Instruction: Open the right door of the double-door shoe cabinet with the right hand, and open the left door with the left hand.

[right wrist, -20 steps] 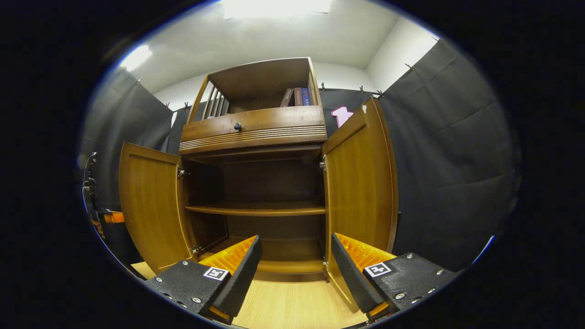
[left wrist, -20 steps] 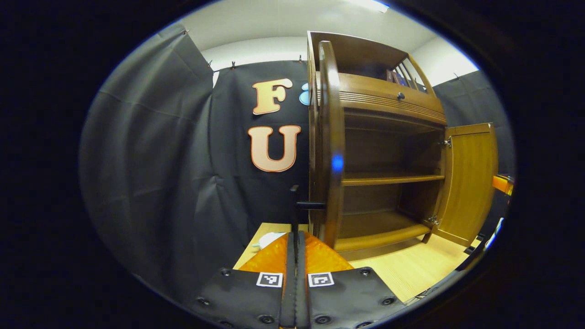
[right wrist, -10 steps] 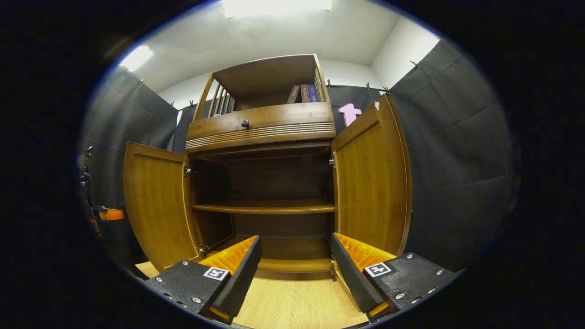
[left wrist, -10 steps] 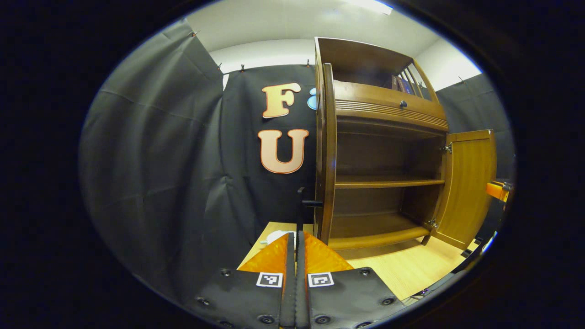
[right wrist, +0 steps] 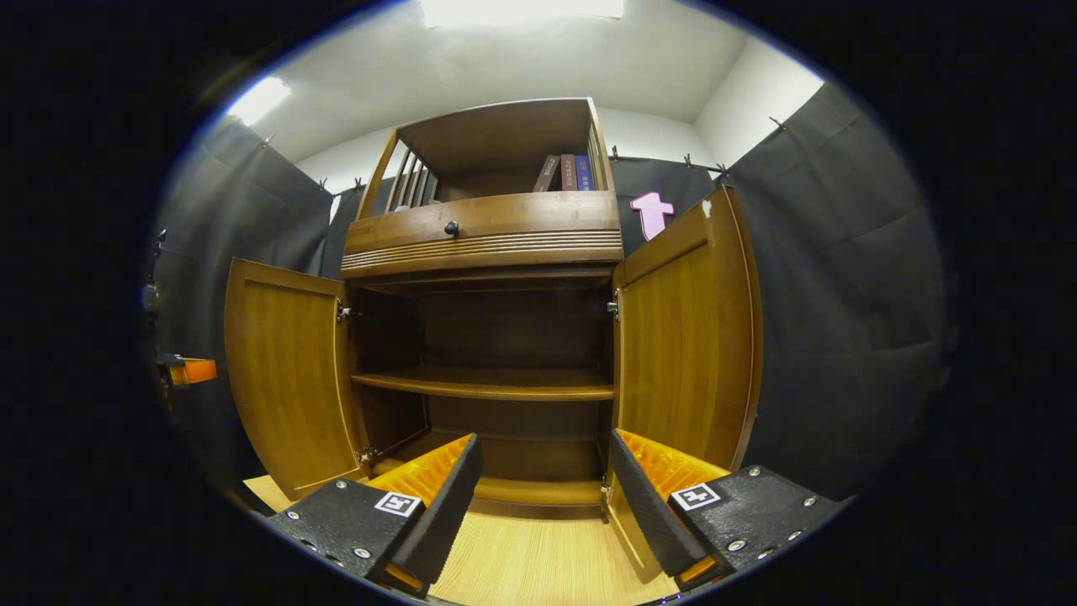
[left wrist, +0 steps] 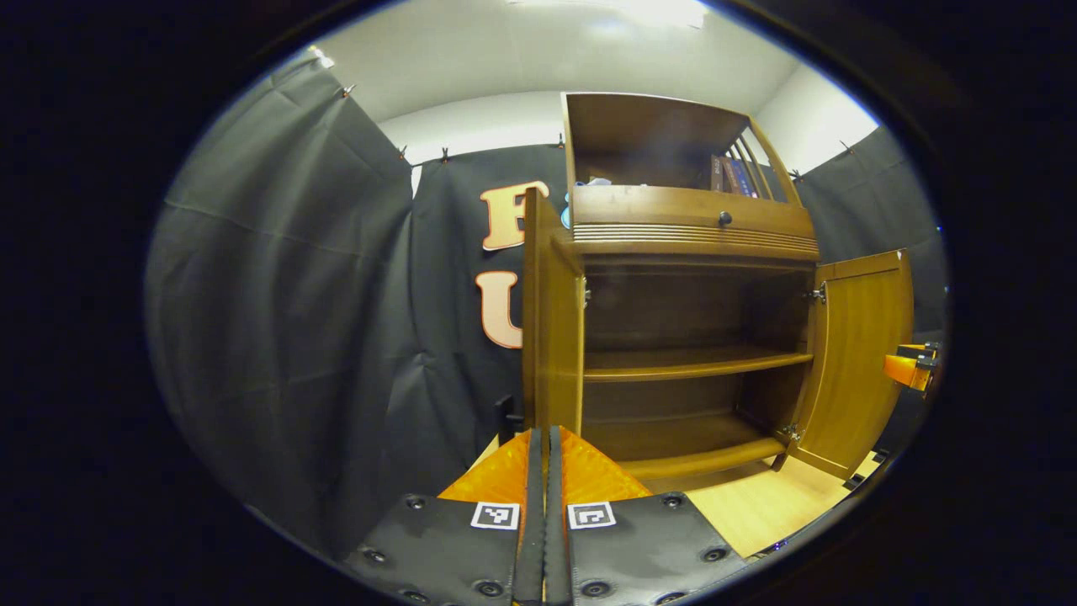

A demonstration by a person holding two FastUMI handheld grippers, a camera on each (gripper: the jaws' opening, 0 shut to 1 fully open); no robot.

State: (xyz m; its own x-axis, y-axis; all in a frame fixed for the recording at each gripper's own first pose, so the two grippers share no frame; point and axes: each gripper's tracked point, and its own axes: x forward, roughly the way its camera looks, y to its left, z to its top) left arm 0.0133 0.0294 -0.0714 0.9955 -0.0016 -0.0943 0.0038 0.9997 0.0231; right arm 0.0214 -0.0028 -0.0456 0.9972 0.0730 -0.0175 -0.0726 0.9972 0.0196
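The shoe cabinet [right wrist: 484,337] stands on the wooden floor [right wrist: 538,555] with both doors swung wide, so the shelves [right wrist: 484,383] inside are easy to see and both look bare. The right door [right wrist: 686,337] sticks out toward the right gripper [right wrist: 543,488], just past one of its fingers. The left door [right wrist: 286,370] hangs open on the other side. Both doors look fully open, so I think the job is about done. The right gripper sits low, tipped up at the cabinet, its fingers spread wide with nothing between them. The left gripper [left wrist: 545,488] is off to the side, near the left door's edge [left wrist: 551,337], also low and looking up. Its fingers are pressed together and hold nothing. Some books [right wrist: 568,172] stand on top, above a drawer [right wrist: 480,227].
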